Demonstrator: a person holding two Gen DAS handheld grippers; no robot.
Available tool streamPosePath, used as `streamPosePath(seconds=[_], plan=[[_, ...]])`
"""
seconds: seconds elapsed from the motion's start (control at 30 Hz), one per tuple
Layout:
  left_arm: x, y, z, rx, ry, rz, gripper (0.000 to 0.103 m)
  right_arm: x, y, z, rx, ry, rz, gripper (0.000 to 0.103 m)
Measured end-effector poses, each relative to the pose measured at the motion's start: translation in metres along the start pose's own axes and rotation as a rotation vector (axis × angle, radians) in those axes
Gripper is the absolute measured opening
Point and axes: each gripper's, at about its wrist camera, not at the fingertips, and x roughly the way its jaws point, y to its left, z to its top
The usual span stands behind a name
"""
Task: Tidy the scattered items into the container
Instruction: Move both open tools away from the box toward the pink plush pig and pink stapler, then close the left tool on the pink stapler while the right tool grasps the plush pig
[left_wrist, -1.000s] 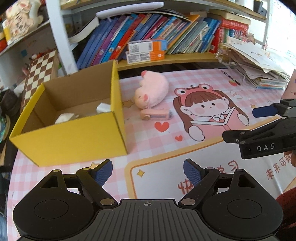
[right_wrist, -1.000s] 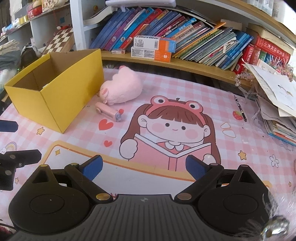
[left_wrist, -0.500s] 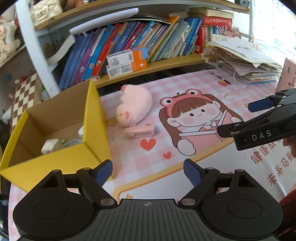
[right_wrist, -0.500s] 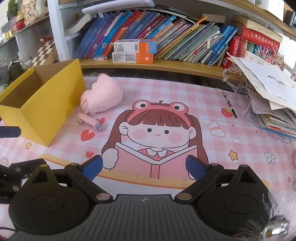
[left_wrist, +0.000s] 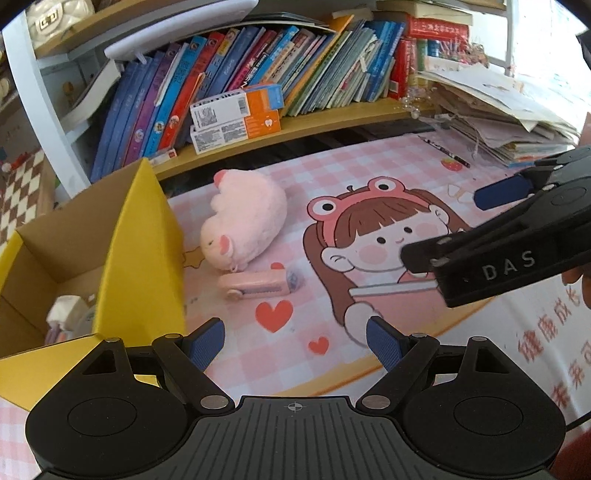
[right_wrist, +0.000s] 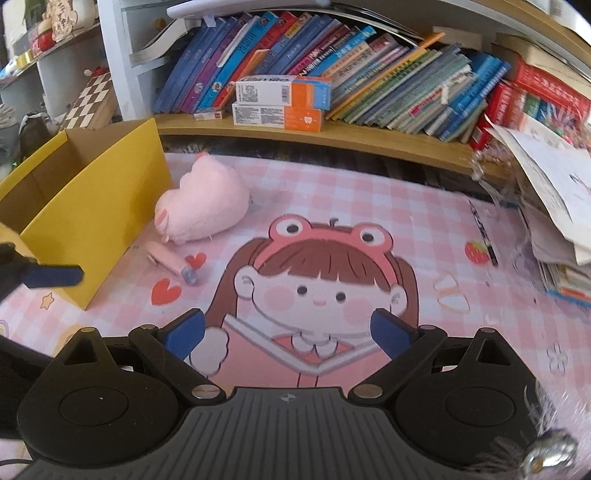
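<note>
Left claw (left_wrist: 295, 345) up front, blue ribbed pads spread wide, nothing between them, hovering over the pink checked mat (left_wrist: 332, 166) that covers the desk. Right claw (right_wrist: 288, 336) is just the same: released, empty, blue pads splayed above the cartoon girl in the frog hat (right_wrist: 317, 280) printed on the mat. From the left wrist view, the right claw's black body pokes in from the right edge, white letters "DAS" clear on its side.

Straight ahead of the left claw lies a small pink oblong gadget (left_wrist: 258, 286), smooth plastic, a little wheel at one end and a greyish tip at the other; what it is, hard to say. Touching it from behind, the pink plush toy (left_wrist: 242, 225), soft and fuzzy, rounded, lying on its side just beside the box.

The container is a yellow cardboard box (left_wrist: 144, 251), open-topped, brown inside, on the left of the mat. Its near corner is cut off by the claw's body, and only a few pale, crumpled-looking items (left_wrist: 66, 314) show at the bottom, too hidden to name.

A thin dark pen (right_wrist: 482, 230) lies near a strawberry print, off to the right. Behind, a wooden shelf (right_wrist: 369, 138) packed with leaning books, two white-and-orange cartons (right_wrist: 282, 101) stacked in front, print too small to read. Red Chinese characters run along the mat's right edge, partly cut off.
</note>
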Motion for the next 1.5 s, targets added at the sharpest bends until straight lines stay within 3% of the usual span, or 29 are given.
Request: streamPosePath(seconds=[0.67, 1.5], plan=[[0.045, 0.006, 0.012, -0.074, -0.037, 0.083, 0.086, 0.059, 0.004, 0.065, 0.017, 0.001, 0.139, 0.097], [0.078, 0.025, 0.015, -0.167, -0.023, 0.097, 0.086, 0.11, 0.019, 0.094, -0.001, 0.035, 0.174, 0.096]])
